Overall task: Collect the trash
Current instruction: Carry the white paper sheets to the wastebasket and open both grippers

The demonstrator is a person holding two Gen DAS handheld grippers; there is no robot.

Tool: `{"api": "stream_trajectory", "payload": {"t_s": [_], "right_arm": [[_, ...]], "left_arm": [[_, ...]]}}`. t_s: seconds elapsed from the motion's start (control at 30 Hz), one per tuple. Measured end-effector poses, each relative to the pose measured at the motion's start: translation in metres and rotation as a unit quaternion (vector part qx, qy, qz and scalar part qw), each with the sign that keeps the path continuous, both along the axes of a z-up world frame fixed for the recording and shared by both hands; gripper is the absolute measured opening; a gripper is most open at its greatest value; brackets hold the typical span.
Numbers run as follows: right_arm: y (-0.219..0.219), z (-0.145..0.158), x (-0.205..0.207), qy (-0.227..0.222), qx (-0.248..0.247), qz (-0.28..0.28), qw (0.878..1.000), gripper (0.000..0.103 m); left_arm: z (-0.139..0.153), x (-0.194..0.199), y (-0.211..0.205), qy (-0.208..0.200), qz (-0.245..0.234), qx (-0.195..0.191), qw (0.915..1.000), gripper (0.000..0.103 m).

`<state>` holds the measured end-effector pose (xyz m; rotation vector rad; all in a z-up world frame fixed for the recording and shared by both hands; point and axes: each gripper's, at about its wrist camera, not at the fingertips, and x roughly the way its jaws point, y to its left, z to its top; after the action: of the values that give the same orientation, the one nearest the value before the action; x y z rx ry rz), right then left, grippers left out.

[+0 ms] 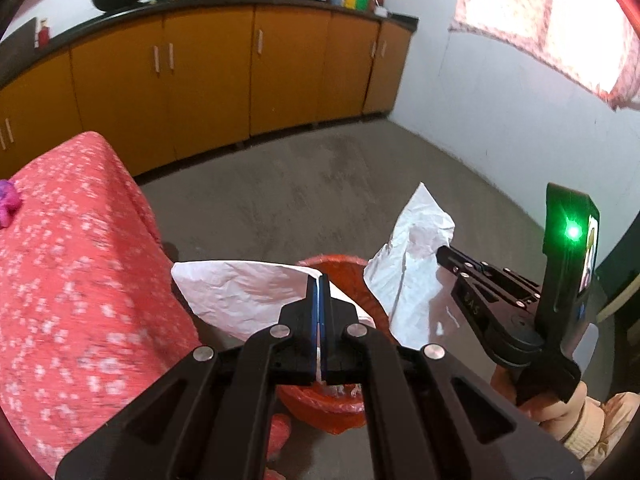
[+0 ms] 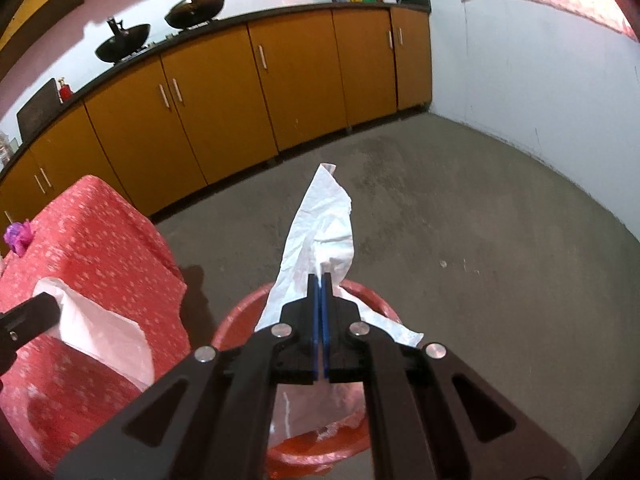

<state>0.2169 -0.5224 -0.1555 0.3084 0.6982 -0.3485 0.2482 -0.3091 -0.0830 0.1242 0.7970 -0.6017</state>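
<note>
My left gripper is shut on a crumpled white paper sheet and holds it over a red bin lined with an orange bag. My right gripper is shut on a second crumpled white paper above the same bin. In the left wrist view the right gripper shows at the right with its paper. In the right wrist view the left gripper's fingers and its paper show at the left.
A table with a red flowered cloth stands just left of the bin, a purple object on its far side. Orange cabinets with woks on the counter run along the back. Grey concrete floor and a white wall lie to the right.
</note>
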Motion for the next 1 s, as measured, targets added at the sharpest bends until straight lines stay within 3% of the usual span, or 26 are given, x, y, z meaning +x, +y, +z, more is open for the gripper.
{"api": "stream_trajectory", "payload": {"t_s": [0.5,1.0], "right_arm": [[-0.013,-0.068,0.018,0.05,0.031,0.009,0.998,0.003],[-0.007,-0.091,0.036,0.068,0.04,0.023,0.997,0.004]], "left_arm": [[-0.063,0.017,-0.048,0.041,-0.026,0.067,0.9966,0.0],[-0.091,0.025,-0.067,0.063,-0.029,0.084,0.994,0.0]]}}
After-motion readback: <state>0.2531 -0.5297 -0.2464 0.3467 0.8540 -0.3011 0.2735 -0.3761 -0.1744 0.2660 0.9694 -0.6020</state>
